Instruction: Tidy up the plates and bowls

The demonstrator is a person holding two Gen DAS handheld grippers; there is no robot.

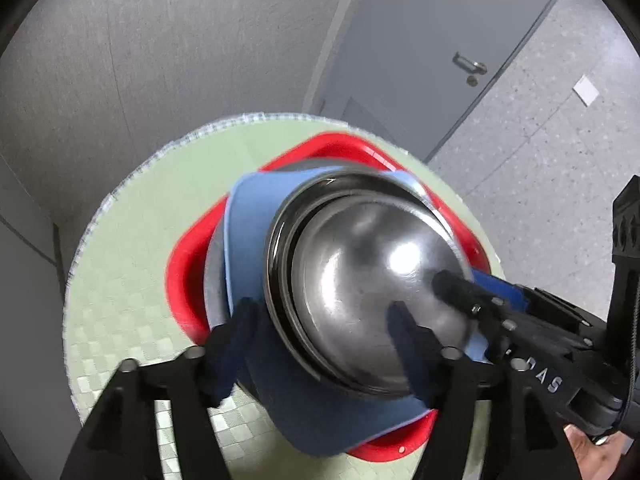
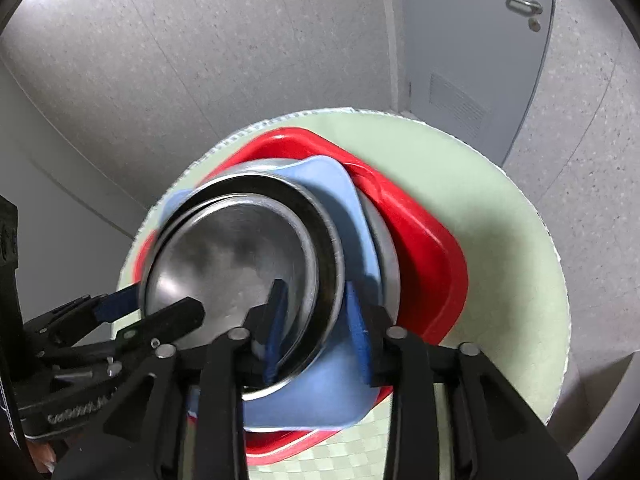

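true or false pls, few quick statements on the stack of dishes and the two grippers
1. The steel bowl sits on top of the stack. True.
2. The red tray is at the bottom, on the green mat. True.
3. The blue plate lies under the red tray. False: it lies above it.
4. The right gripper is away from the stack. False: its fingers straddle the bowl's rim.
5. The left gripper stands open, with the bowl's rim between its fingers. True.
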